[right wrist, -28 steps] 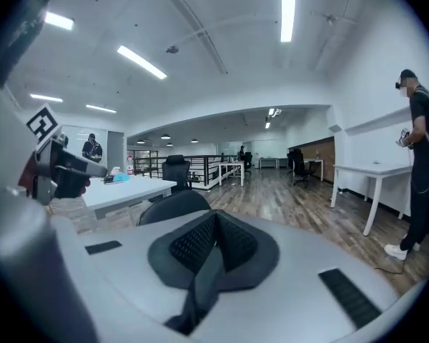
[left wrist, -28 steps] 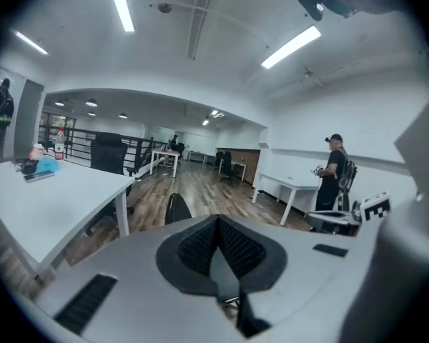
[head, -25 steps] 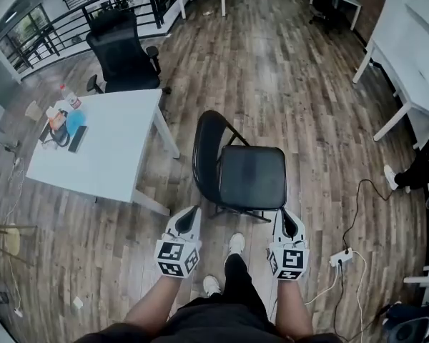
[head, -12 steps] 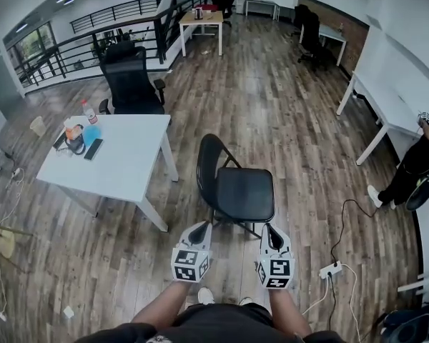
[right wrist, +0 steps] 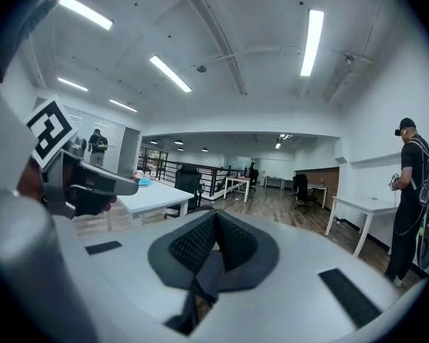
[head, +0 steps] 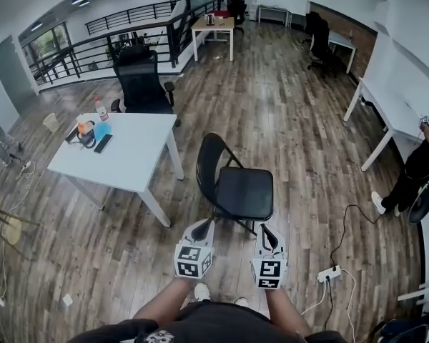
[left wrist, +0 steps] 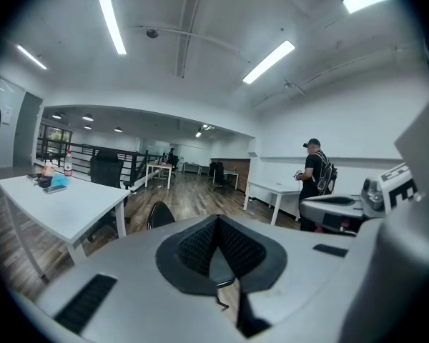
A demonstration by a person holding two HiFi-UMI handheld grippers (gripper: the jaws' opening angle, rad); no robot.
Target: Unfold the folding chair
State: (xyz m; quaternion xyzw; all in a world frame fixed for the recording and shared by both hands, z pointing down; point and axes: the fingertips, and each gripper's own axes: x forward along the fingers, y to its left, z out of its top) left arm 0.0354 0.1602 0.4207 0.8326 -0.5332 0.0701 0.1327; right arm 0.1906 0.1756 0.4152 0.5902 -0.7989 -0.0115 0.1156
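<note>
The black folding chair (head: 237,190) stands unfolded on the wood floor, seat flat and its rounded backrest (head: 209,164) on the left side. My left gripper (head: 204,225) and right gripper (head: 265,229) hover side by side just in front of the seat, apart from it. Both are shut with nothing between the pads. In the left gripper view the closed jaws (left wrist: 216,227) point across the room, and the chair's backrest (left wrist: 159,214) shows just left of them. The right gripper (right wrist: 213,227) is likewise shut and empty, with the left gripper (right wrist: 71,181) beside it.
A white table (head: 129,164) with a bottle and small items stands left of the chair, a black office chair (head: 140,77) behind it. A power strip (head: 329,271) with cable lies on the floor at right. A person (head: 420,168) stands by the white desks (head: 387,95).
Both grippers have drawn back and up from the chair seat's front edge, still shut. The head view has lifted, showing more of the room. The chair has stayed put.
</note>
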